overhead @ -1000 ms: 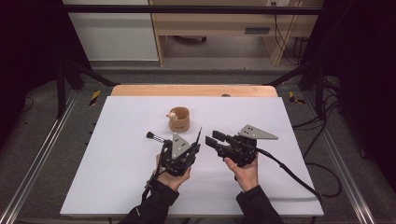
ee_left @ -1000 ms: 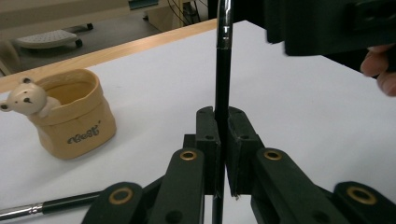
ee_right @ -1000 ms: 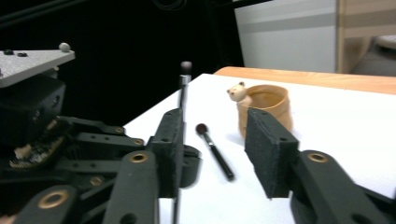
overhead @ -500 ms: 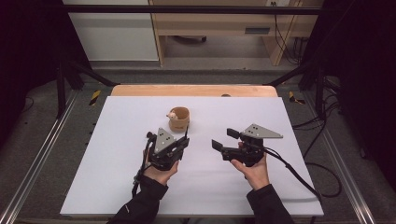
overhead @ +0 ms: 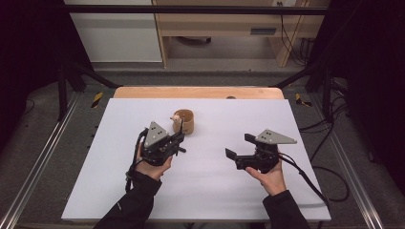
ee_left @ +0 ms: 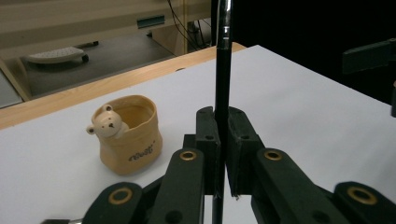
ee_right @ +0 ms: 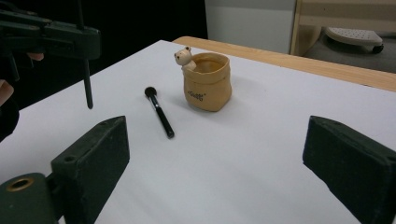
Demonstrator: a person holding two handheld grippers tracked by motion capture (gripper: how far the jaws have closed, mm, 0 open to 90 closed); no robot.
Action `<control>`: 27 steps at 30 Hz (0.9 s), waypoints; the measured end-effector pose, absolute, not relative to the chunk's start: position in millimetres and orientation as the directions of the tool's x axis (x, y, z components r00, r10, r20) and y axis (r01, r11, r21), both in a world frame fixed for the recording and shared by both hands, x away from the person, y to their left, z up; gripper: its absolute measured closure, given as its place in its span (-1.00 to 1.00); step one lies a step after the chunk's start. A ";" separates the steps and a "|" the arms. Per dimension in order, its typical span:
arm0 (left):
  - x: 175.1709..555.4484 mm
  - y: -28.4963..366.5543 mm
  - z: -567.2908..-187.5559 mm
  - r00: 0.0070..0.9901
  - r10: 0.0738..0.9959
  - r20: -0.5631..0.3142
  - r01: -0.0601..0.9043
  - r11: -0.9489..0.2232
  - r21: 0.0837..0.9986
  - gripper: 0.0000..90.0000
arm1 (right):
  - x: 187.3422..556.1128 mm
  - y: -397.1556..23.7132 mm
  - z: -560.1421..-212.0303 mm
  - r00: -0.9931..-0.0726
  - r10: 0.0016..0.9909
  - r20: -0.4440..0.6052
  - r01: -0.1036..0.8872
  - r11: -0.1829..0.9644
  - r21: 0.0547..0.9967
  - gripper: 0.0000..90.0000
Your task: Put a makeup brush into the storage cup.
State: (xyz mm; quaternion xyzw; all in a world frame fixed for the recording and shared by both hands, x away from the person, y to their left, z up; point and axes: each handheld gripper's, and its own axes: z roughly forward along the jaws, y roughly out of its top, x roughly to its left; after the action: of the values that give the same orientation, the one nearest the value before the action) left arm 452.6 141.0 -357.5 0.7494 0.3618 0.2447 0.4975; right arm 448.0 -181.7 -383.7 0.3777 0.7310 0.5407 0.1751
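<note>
My left gripper (overhead: 177, 139) (ee_left: 222, 117) is shut on a thin black brush handle (ee_left: 222, 70) that stands upright between its jaws. A tan cloth pot (overhead: 185, 122) (ee_left: 132, 142) (ee_right: 208, 87) with a small bear figure on its rim stands just beyond that gripper. My right gripper (overhead: 239, 146) (ee_right: 215, 158) hovers to the right; its jaws have just been opening and stand wide with nothing between them. In the right gripper view the left gripper (ee_right: 51, 35) shows at upper left with the held handle (ee_right: 87, 81) hanging below it. A second black brush (ee_right: 159, 113) lies flat on the table beside the pot.
The white table top (overhead: 215, 191) has a wooden strip (overhead: 198, 92) along its far edge. Metal frame rails (overhead: 38, 162) run down both sides. Cables (overhead: 305, 176) trail from the right gripper toward the table's right edge.
The two grippers, close together a second ago, have moved apart. The left one went left and up with the handle. The right one's jaws opened wide and it drew off to the right.
</note>
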 end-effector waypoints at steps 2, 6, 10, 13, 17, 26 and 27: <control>454.8 144.9 -355.8 0.617 0.787 0.004 0.302 -0.241 0.923 0.87 | 446.8 -185.3 -384.7 -0.651 0.746 0.142 0.358 0.136 0.924 -0.87; 459.5 150.9 -353.1 0.613 0.790 -0.004 0.304 -0.231 0.924 0.87 | 444.2 -192.0 -385.2 -0.648 0.750 0.133 0.355 0.142 0.924 -0.88; 464.2 156.2 -349.9 0.612 0.791 -0.005 0.304 -0.230 0.924 0.87 | 441.7 -197.4 -385.8 -0.650 0.750 0.122 0.347 0.150 0.926 -0.88; 468.2 159.8 -347.0 0.612 0.791 -0.007 0.303 -0.226 0.926 0.87 | 440.6 -200.3 -386.8 -0.650 0.752 0.109 0.339 0.158 0.927 -0.89; 474.6 164.9 -343.5 0.610 0.792 -0.019 0.307 -0.214 0.927 0.87 | 439.5 -203.1 -388.6 -0.646 0.757 0.095 0.336 0.171 0.926 -0.90; 484.7 169.8 -334.2 0.603 0.798 -0.017 0.302 -0.208 0.930 0.87 | 437.5 -210.2 -398.3 -0.629 0.772 0.091 0.351 0.177 0.920 -0.93; 485.8 169.8 -333.5 0.602 0.799 -0.017 0.302 -0.208 0.931 0.87 | 437.1 -210.2 -399.2 -0.627 0.773 0.091 0.352 0.177 0.919 -0.93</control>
State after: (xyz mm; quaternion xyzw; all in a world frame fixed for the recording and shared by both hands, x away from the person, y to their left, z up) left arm 485.8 169.8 -333.5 0.7374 0.3730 0.2452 0.5069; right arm 437.1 -210.2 -399.2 0.3805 0.7395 0.5165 0.2040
